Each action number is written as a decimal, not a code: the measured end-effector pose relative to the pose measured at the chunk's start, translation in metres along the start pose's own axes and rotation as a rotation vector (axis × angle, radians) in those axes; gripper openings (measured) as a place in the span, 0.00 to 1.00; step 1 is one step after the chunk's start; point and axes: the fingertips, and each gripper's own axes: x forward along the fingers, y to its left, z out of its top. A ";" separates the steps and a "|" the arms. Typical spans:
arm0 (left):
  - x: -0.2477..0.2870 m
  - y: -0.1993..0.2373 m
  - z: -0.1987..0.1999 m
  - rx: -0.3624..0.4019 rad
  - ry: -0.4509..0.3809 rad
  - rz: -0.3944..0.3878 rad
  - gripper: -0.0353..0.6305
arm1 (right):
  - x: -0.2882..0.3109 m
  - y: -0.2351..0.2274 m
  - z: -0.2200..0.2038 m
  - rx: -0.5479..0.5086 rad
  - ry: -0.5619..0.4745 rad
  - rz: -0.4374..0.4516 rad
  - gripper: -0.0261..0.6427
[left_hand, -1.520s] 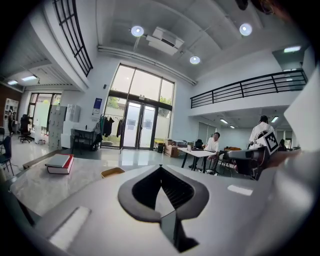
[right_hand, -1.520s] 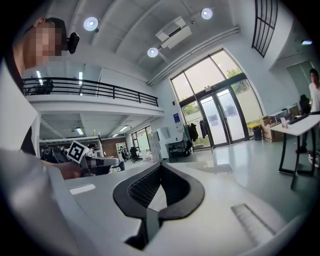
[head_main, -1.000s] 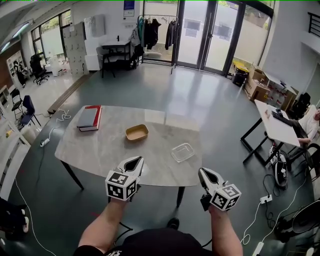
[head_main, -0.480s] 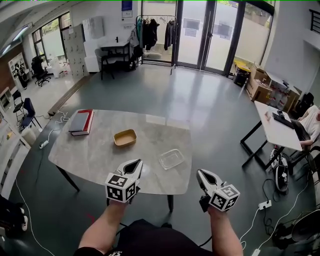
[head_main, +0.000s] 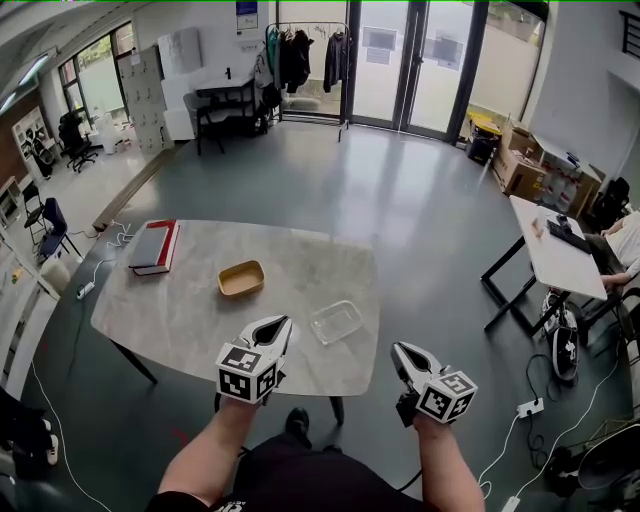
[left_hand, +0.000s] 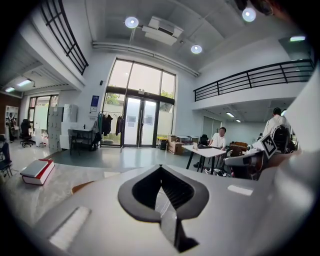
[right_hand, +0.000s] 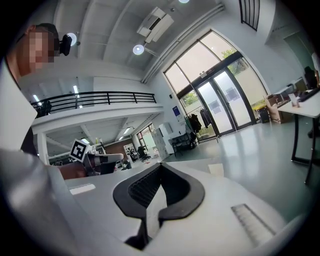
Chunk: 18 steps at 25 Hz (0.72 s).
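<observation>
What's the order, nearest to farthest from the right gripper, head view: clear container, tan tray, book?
1. clear container, just left of the right gripper, near the table edge.
2. tan tray, mid-table, farther left.
3. book, at the table's far left end.

We held the left claw (head_main: 272, 330) over the counter's (head_main: 180, 320) near edge. The right claw (head_main: 402, 352) hung at its 3 o'clock, just off the counter. From the left claw, a clear container (head_main: 336, 322) lay at 2 o'clock, a tan tray (head_main: 241, 279) at 11 and a red-edged book (head_main: 152, 247) at 10.
</observation>
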 end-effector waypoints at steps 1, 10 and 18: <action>0.004 0.003 0.004 0.001 -0.005 -0.002 0.06 | 0.005 -0.001 0.003 -0.003 0.002 0.002 0.06; 0.053 0.033 0.014 -0.011 0.001 -0.057 0.06 | 0.057 -0.012 0.021 -0.015 0.014 -0.015 0.06; 0.086 0.044 0.005 -0.021 0.020 -0.137 0.06 | 0.100 -0.018 0.025 -0.027 0.045 -0.043 0.06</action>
